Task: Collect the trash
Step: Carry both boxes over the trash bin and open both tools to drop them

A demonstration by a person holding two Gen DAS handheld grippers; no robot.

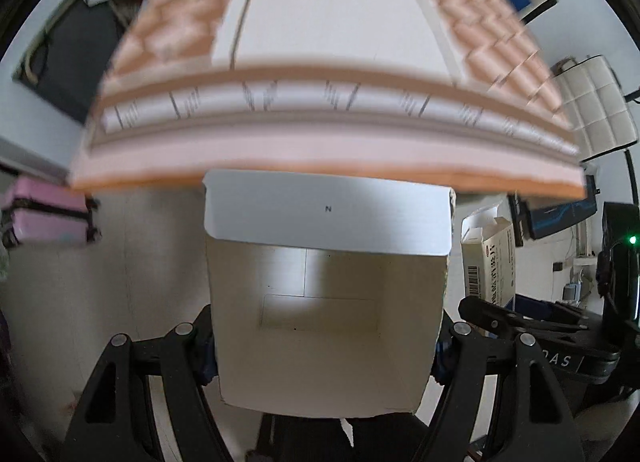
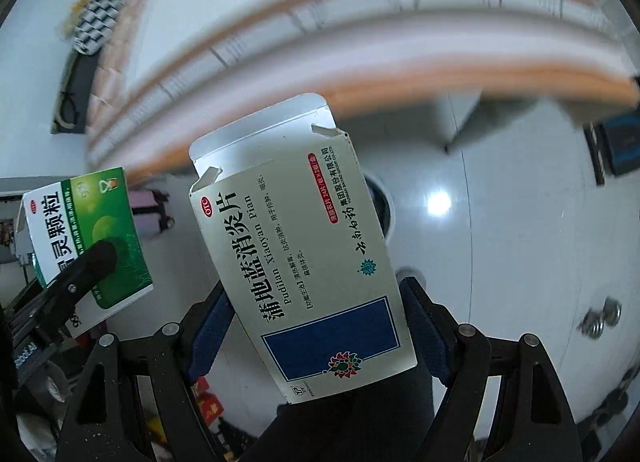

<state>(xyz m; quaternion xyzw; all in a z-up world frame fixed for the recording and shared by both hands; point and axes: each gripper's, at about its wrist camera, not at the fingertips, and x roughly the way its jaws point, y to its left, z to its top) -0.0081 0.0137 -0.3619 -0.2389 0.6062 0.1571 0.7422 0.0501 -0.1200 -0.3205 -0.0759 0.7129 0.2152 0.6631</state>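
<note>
Boxes are in both claws. The left gripper [image 1: 326,342] has its jaws spread wide and pressed on the two sides of an open carton [image 1: 326,302], seen from its open end, flap [image 1: 326,217] up and hollow inside showing. The right gripper [image 2: 316,326] is likewise wide and clamped on a silver pill box [image 2: 304,262] with a blue panel, its top flap torn open and the box sitting tilted between the blue pads [image 2: 208,326].

Both boxes hang above pale floor [image 2: 500,242], in front of a blurred pink and white bed edge [image 1: 320,129]. In the right view the carton shows its green and white face at the left, near the pill box but apart from it. No bin is clearly shown; a dark round shape on the floor behind the pill box might be one, but I cannot tell.

Risks, as I judge them:
- Both boxes look empty and thin, so a hard squeeze could buckle the walls and let them slip out
- The pill box is held askew, near its lower half; a quick swing could twist it loose
- The two boxes travel close together and could knock
- Open flaps could catch on a rim at release
- Blur suggests fast motion, so a drop could miss its target
</note>
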